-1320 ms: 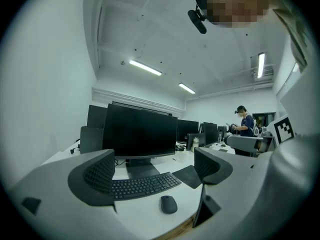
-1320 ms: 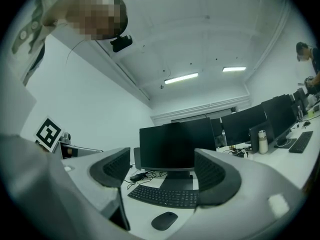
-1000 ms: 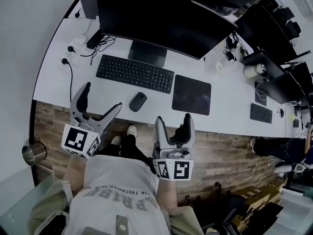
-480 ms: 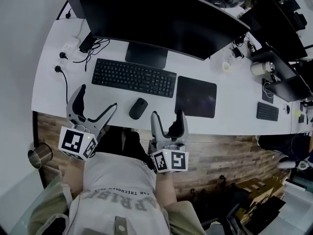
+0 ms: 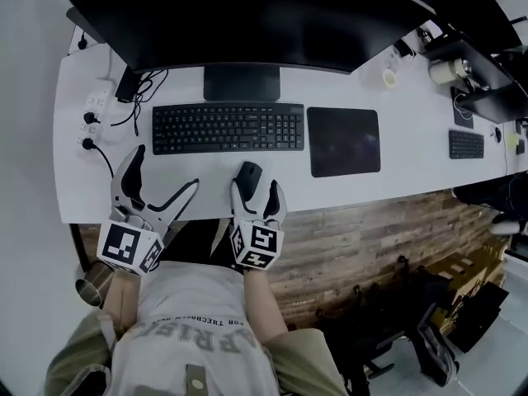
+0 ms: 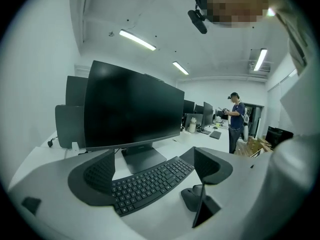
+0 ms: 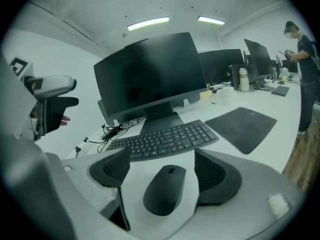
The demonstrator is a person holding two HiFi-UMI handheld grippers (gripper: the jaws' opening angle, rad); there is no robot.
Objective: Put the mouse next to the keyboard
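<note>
A dark mouse lies on the white desk, just in front of the black keyboard near its right half. My right gripper is open, one jaw on each side of the mouse's rear. In the right gripper view the mouse sits between the open jaws with small gaps either side, and the keyboard lies beyond it. My left gripper is open and holds nothing, over the desk's front edge left of the mouse. The left gripper view shows the keyboard and the mouse, partly hidden by a jaw.
A black mouse pad lies right of the keyboard. A large monitor stands behind it. A power strip with cables is at the desk's left end. A metal cup stands on the floor. A person stands far off.
My right gripper has moved forward and left to the mouse, so its jaws now stand on either side of it. The left gripper has hardly moved. The head view has shifted.
</note>
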